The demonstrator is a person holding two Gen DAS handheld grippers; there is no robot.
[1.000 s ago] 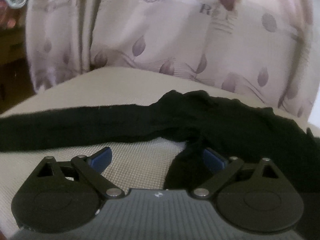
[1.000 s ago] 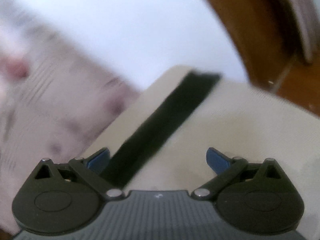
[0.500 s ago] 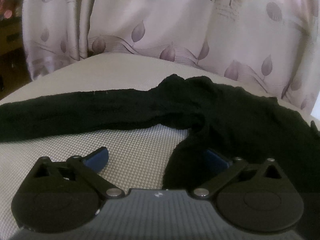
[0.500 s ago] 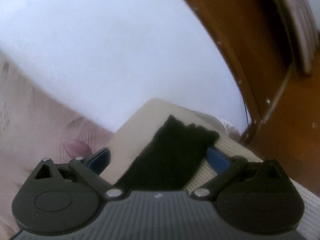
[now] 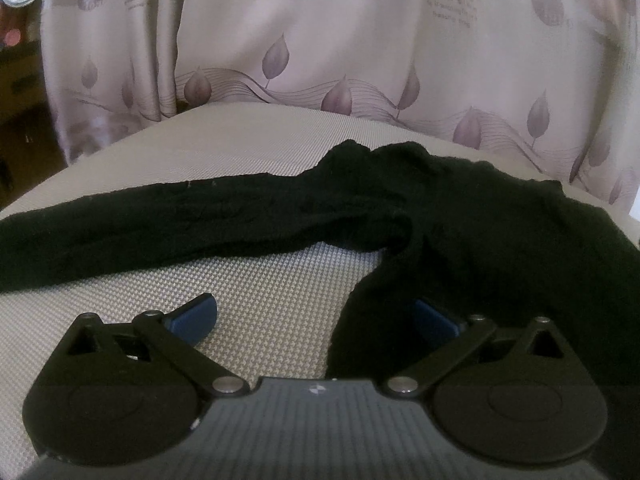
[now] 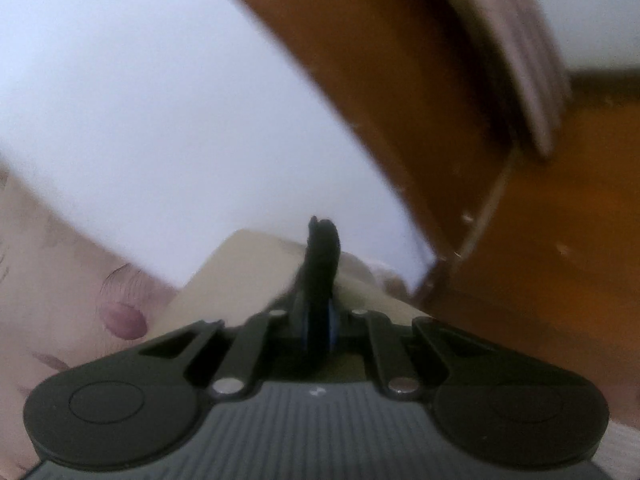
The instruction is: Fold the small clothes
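right hand-held gripper (image 6: 318, 330): jaws closed, blue pads pinching a narrow end of the black garment (image 6: 322, 256); cloth sticks up and forward out of the pinch
ahead of right hand-held gripper: corner of the beige woven surface (image 6: 256, 268), white wall beyond, brown wooden panel (image 6: 360, 80) to the upper right; view is blurred
left hand-held gripper (image 5: 316, 316): jaws spread wide, gripping nothing
between left jaws: one leg of the black garment (image 5: 376, 320) runs toward the camera just inside the right-side blue pad (image 5: 434, 316); left-side pad sits over bare surface; pad-to-cloth contact: cannot tell
garment layout: black garment lies flat on the beige woven surface (image 5: 260, 292); second long leg stretches far left ahead of the left hand-held gripper, body part spreads to the right
behind: leaf-print curtain (image 5: 320, 40) hangs past the far edge of the surface
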